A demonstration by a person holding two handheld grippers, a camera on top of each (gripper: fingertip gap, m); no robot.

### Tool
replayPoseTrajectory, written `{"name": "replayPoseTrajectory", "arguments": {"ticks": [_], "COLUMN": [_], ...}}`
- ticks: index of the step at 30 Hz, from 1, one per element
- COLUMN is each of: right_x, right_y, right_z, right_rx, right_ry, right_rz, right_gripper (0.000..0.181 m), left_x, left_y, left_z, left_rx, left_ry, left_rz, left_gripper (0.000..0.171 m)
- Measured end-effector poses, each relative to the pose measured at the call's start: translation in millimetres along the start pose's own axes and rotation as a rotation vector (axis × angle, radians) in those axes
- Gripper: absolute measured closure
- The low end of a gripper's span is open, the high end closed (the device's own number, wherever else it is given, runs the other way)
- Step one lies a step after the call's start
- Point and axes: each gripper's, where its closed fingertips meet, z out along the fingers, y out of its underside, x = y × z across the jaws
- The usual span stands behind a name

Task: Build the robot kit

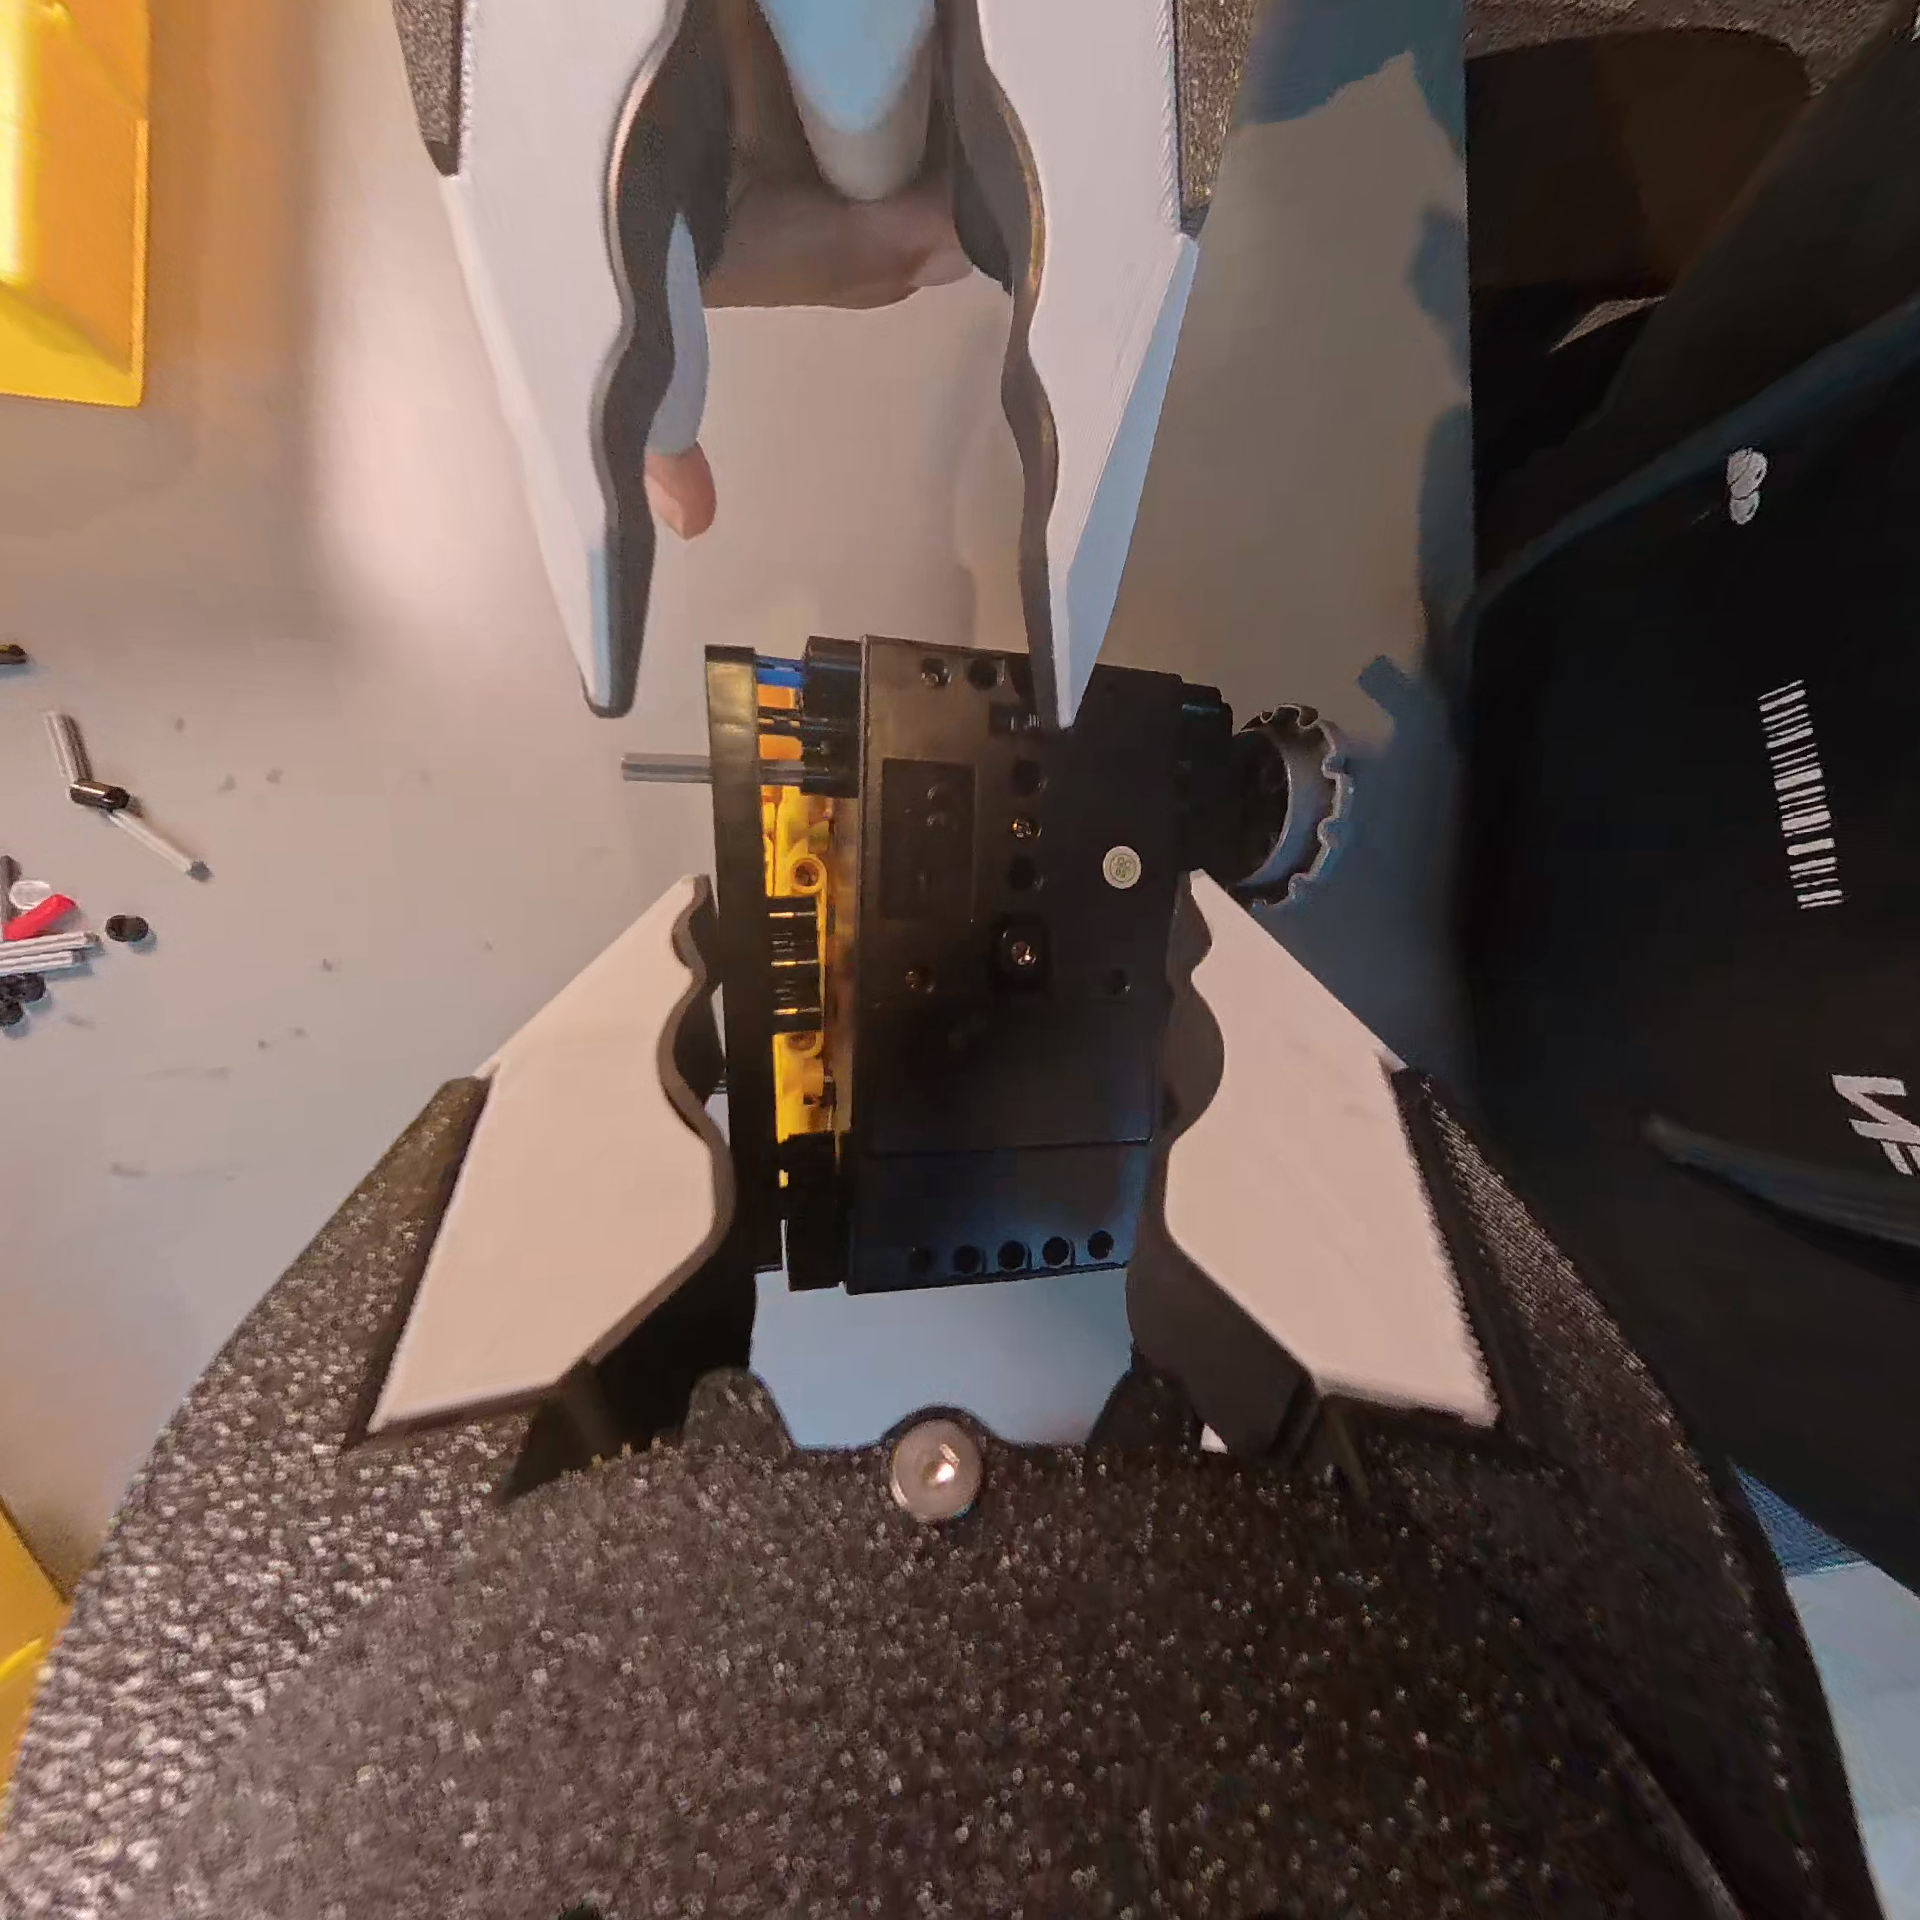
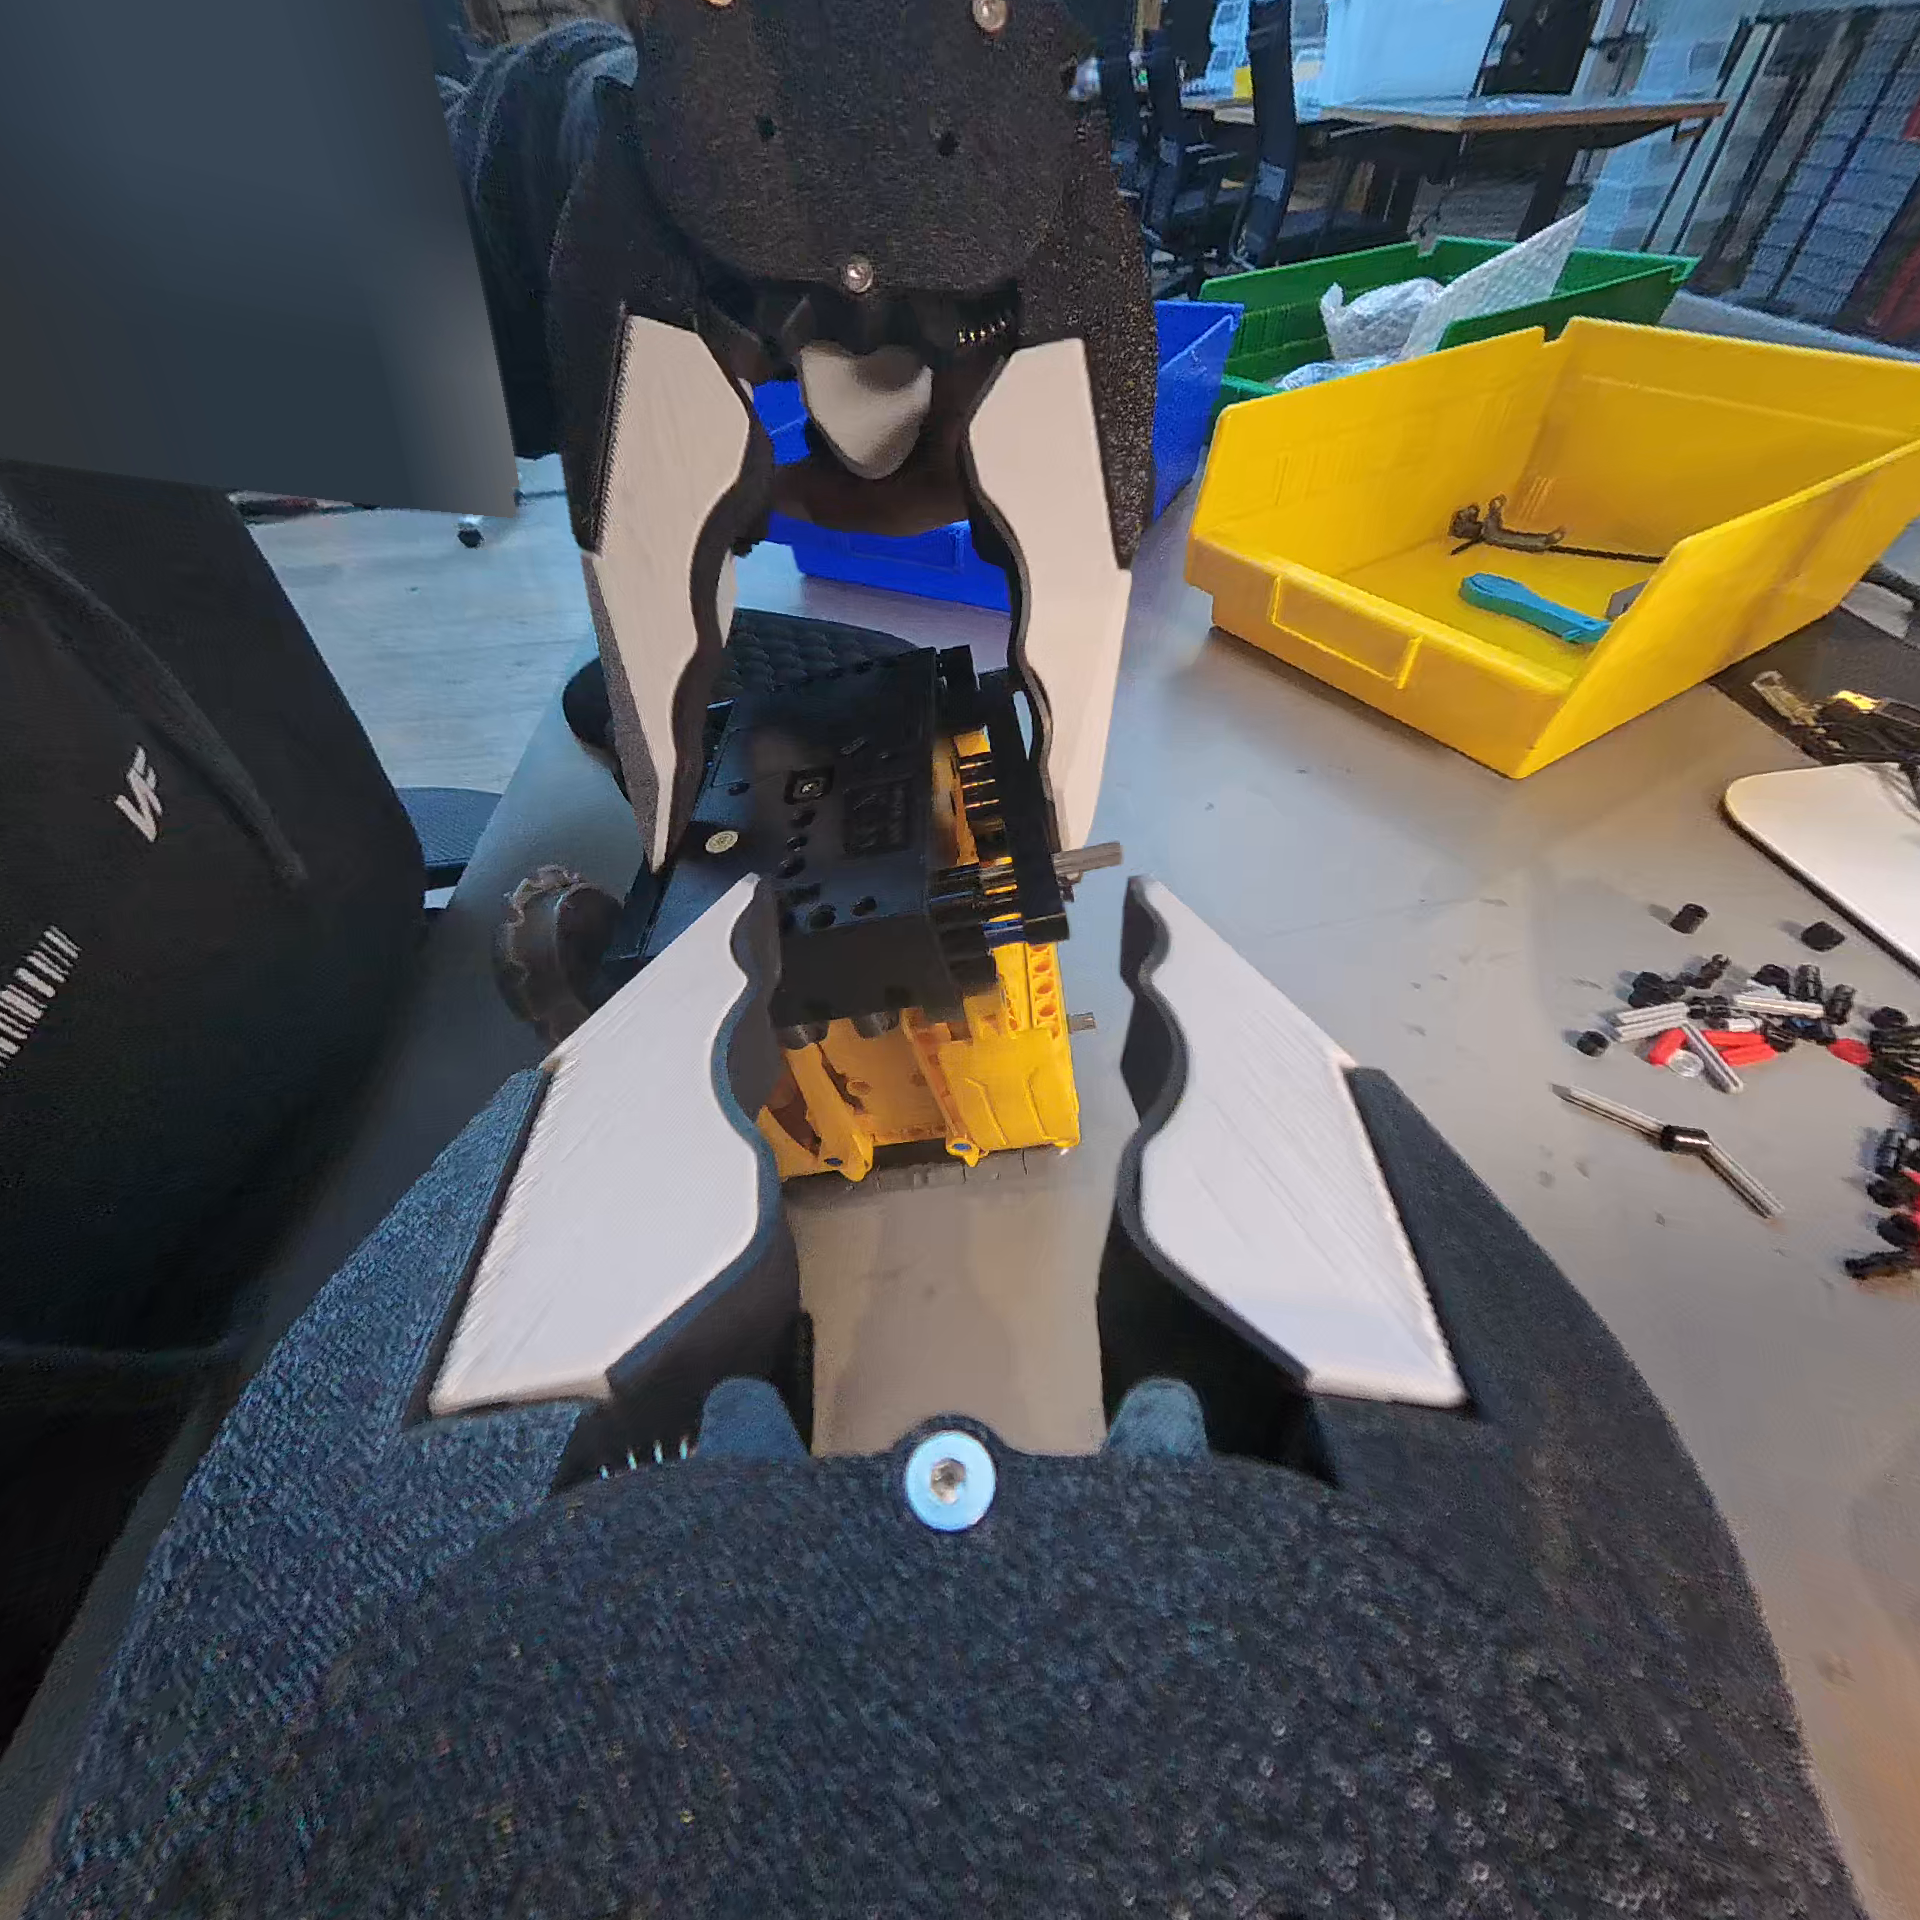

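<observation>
Desk (image 2: 1351, 935): grey and scuffed. It carries the bins on its far side and small parts on its right in the right wrist view.
Dark garment (image 2: 156, 935): black cloth with white print, worn by a person at the desk's left edge, close beside the work.
Yellow bin (image 2: 1455, 665): open-fronted, on the far right. It holds a blue strip and a dark bent part. A blue bin (image 2: 883, 561) and a green bin (image 2: 1299, 301) stand farther back.
Left hand-held gripper (image 1: 951, 935): pinching the brick assembly, one finger pressed to each of its flanks.
Right hand-held gripper (image 2: 945, 904): spread wide, facing the left one from the opposite end. One finger lies against the black side of the assembly and the other stands apart from its pin side.
Brick assembly (image 1: 966, 935): a black block with rows of holes, joined to a yellow beam frame and a black strip. It sits between the two grippers over the desk's near-left part. Whether its underside rests on the desk, I cannot tell.
Loose parts (image 2: 1766, 1029): black, grey and red pins and axles scattered near the right, well apart from the assembly.
Toothed wheel (image 1: 1299, 800): dark grey, on the black block's outer end, next to the garment.
Grey axle stub (image 1: 665, 769): pokes out of the strip side.
</observation>
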Motion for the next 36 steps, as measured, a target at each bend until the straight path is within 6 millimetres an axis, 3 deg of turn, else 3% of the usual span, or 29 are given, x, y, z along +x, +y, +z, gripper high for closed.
{"name": "replayPoseTrajectory", "arguments": {"ticks": [7,10,36], "right_x": [-19,-21,-23], "right_y": [7,9,7], "right_z": [-1,6,6], "right_rx": [-0.045,-0.038,0.04], "right_ry": [-0.031,-0.005,0.012], "right_rz": [-0.061,-0.097,-0.145], "right_gripper": [0.084,0.085,0.09], "left_x": [-2,-2,1], "left_y": [0,0,-3], "left_z": [-1,-1,2], "left_rx": [0.017,0.018,0.044], "left_ry": [-0.002,-0.001,0.048], "left_rz": [-0.007,-0.001,0.035], "left_gripper": [0.089,0.089,0.092]}}
